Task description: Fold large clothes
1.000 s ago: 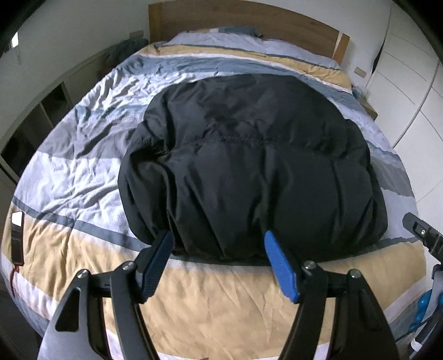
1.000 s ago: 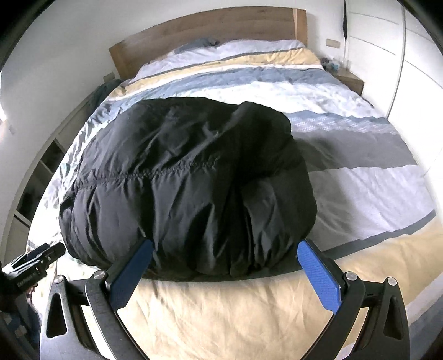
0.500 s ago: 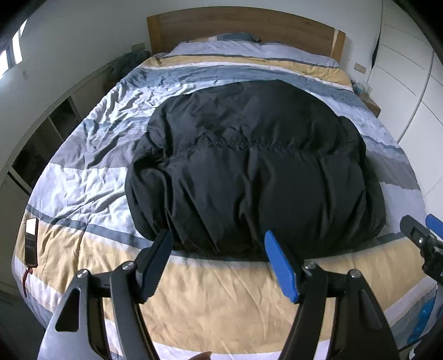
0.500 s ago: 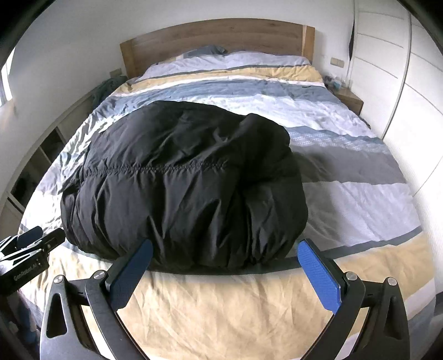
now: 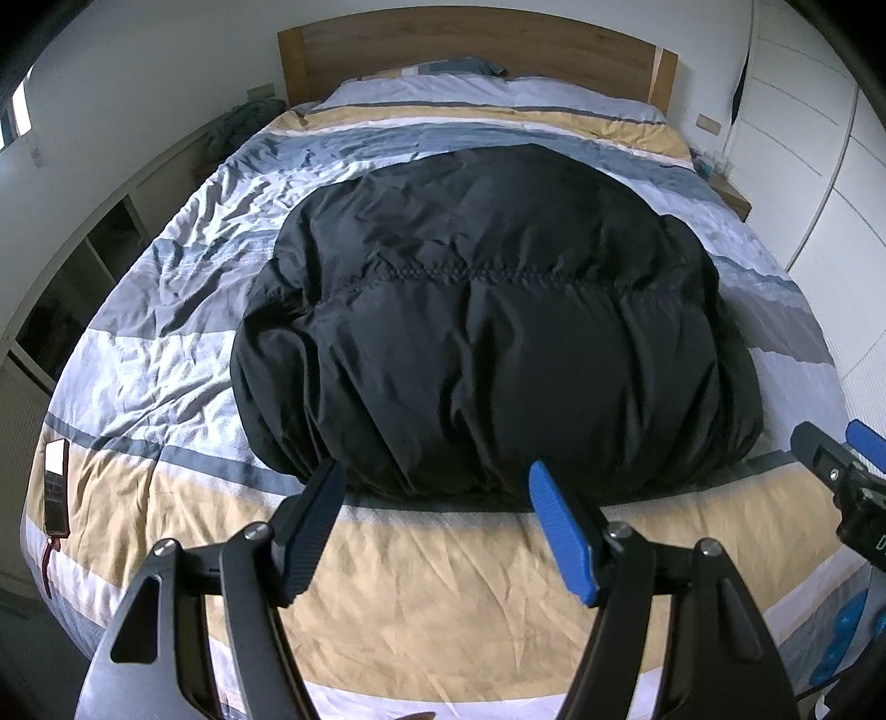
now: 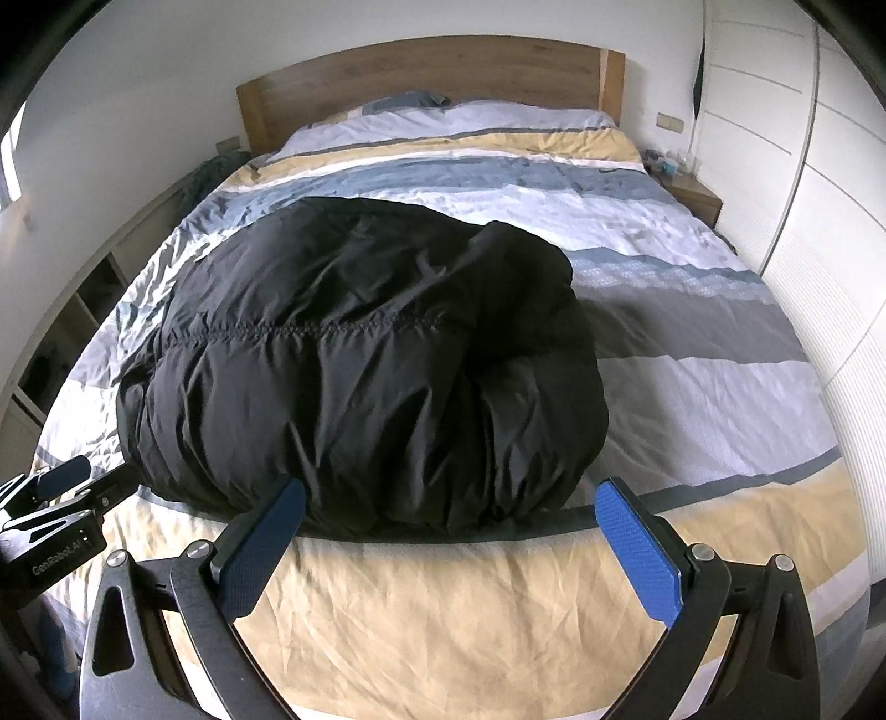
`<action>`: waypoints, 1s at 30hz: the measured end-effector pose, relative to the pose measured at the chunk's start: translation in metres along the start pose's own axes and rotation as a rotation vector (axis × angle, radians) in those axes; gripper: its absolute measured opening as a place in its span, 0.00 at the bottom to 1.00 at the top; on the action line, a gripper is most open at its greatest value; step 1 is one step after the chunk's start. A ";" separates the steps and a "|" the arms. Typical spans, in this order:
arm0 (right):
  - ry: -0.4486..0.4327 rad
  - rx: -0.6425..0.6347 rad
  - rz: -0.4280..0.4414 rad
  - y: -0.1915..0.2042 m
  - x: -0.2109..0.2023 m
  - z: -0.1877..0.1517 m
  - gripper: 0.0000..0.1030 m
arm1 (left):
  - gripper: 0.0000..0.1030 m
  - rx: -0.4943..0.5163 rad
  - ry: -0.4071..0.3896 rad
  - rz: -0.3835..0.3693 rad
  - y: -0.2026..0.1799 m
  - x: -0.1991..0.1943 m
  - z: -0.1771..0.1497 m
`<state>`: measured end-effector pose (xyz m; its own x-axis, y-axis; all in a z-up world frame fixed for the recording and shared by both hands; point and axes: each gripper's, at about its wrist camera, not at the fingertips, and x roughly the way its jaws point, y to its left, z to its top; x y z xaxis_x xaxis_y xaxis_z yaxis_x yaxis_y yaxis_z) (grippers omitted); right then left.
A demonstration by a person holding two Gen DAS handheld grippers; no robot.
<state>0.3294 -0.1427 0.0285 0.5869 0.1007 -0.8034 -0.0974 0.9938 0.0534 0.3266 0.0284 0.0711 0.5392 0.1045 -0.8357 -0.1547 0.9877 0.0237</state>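
A black puffy jacket (image 5: 487, 332) lies folded into a thick bundle on the striped bed cover (image 5: 443, 587); it also shows in the right wrist view (image 6: 360, 376). My left gripper (image 5: 437, 515) is open and empty, held above the yellow stripe just in front of the jacket's near edge. My right gripper (image 6: 451, 531) is open wide and empty, also just short of the near edge. Neither gripper touches the jacket. The right gripper shows at the right edge of the left wrist view (image 5: 841, 465), and the left gripper at the left edge of the right wrist view (image 6: 61, 498).
A wooden headboard (image 5: 476, 50) and pillows stand at the far end. A phone (image 5: 55, 487) lies at the bed's left edge. Open shelves (image 5: 72, 288) run along the left wall, white wardrobe doors (image 6: 803, 166) along the right, with a bedside table (image 6: 695, 196).
Both grippers have pulled back and risen a little from the jacket, so more of the bed shows. Both stay open and empty. The jacket has not moved.
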 end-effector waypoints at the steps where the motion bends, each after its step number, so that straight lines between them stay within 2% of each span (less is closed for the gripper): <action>1: 0.002 0.001 0.000 0.000 0.000 0.000 0.99 | 0.66 0.000 0.002 -0.001 0.000 0.001 0.000; 30: 0.029 0.010 -0.008 0.004 0.003 -0.011 0.99 | 0.66 0.029 0.018 -0.013 0.004 0.011 -0.007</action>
<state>0.3223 -0.1390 0.0198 0.5637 0.0916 -0.8209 -0.0849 0.9950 0.0527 0.3260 0.0322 0.0584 0.5256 0.0894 -0.8460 -0.1233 0.9920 0.0282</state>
